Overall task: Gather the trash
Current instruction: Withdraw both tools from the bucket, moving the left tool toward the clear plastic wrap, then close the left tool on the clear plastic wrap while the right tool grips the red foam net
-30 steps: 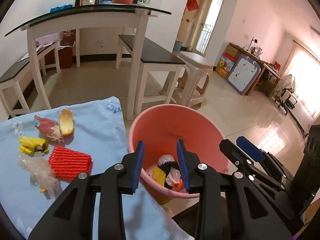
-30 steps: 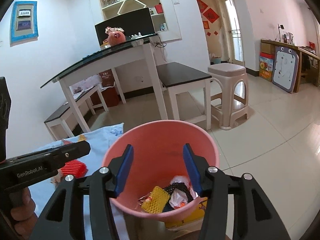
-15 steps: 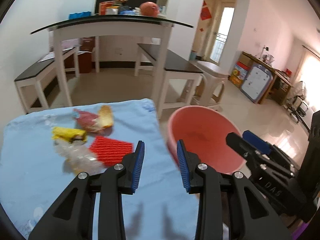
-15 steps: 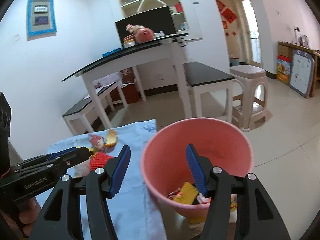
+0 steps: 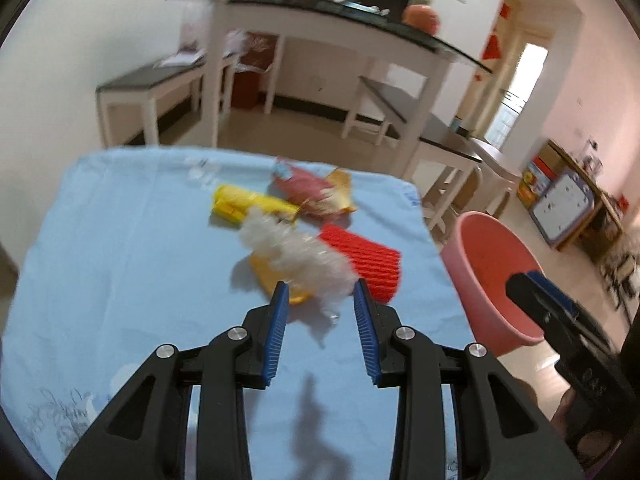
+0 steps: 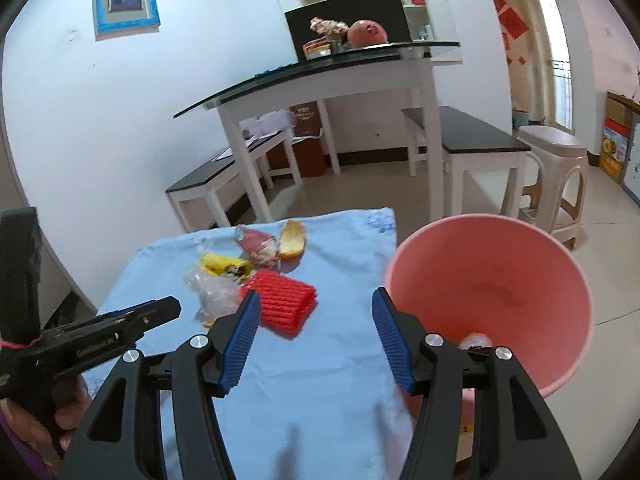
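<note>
With both sets of fingers spread and empty, the left gripper [image 5: 319, 302] faced the crumpled clear plastic [image 5: 298, 250] on the blue surface [image 5: 120, 248], bin [image 6: 490, 300] at three o'clock, so closing on it seemed next.

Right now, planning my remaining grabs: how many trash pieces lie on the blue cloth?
5: crumpled clear plastic, red foam net, yellow wrapper, reddish wrapper, bread piece. More may hide underneath.

Glass-topped table [image 6: 320, 76], plastic stool [image 6: 554, 168]
</note>
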A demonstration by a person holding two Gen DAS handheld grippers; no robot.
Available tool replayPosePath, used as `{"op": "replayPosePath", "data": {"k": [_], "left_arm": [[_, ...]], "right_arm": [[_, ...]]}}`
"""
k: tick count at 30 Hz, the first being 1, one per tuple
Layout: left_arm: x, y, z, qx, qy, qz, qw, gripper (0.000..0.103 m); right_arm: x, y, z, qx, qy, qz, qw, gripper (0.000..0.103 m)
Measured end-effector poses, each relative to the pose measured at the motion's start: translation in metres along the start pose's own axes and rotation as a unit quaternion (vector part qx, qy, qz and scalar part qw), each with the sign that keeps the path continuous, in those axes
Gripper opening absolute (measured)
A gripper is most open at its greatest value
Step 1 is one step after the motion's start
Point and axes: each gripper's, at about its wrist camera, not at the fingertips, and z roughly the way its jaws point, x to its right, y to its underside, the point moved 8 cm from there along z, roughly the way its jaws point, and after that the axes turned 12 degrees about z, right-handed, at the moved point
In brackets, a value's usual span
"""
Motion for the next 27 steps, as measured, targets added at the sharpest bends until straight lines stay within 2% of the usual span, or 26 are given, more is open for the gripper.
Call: {"op": "replayPosePath", "data": {"k": [8,12,14,18,23,24,26,27], "left_arm": [[-0.006,-0.009,0.019,-0.027,0.017,-0.071,0.9969,0.034],[-0.006,-0.017,0.037,-0.05,-0.005,-0.102,0.9935,0.034],[-0.006,-0.017,0.047,-0.066,-0.015,-0.117,0.9908,0.038],[0.004,-0.014,0.056,-0.084,-0.036,-0.106,0.9901,0.04],[0.002,-0.011,0.046,-0.061,-0.062,-0.061,0.9943,0.04],[0.0,-0.01,0.042,-0.058,-0.065,-0.057,0.9945,0.038],[-0.003,-0.007,0.038,-0.057,-0.06,-0.054,0.9951,0.018],[-0.005,-0.005,0.035,-0.058,-0.053,-0.056,0.9954,0.015]], "right_arm": [[0.004,0.008,0.015,-0.02,-0.009,0.003,1.0,0.057],[0.009,0.007,0.02,-0.024,-0.014,0.01,1.0,0.057],[0.01,0.007,0.022,-0.026,-0.017,0.011,0.999,0.057],[0.009,0.006,0.027,-0.029,-0.023,0.009,0.999,0.059],[0.005,0.005,0.034,-0.034,-0.031,0.002,0.999,0.059],[0.004,0.006,0.036,-0.035,-0.033,0.001,0.999,0.059],[0.0,0.006,0.04,-0.04,-0.037,-0.002,0.998,0.059],[-0.003,0.007,0.043,-0.044,-0.04,-0.003,0.998,0.059]]}}
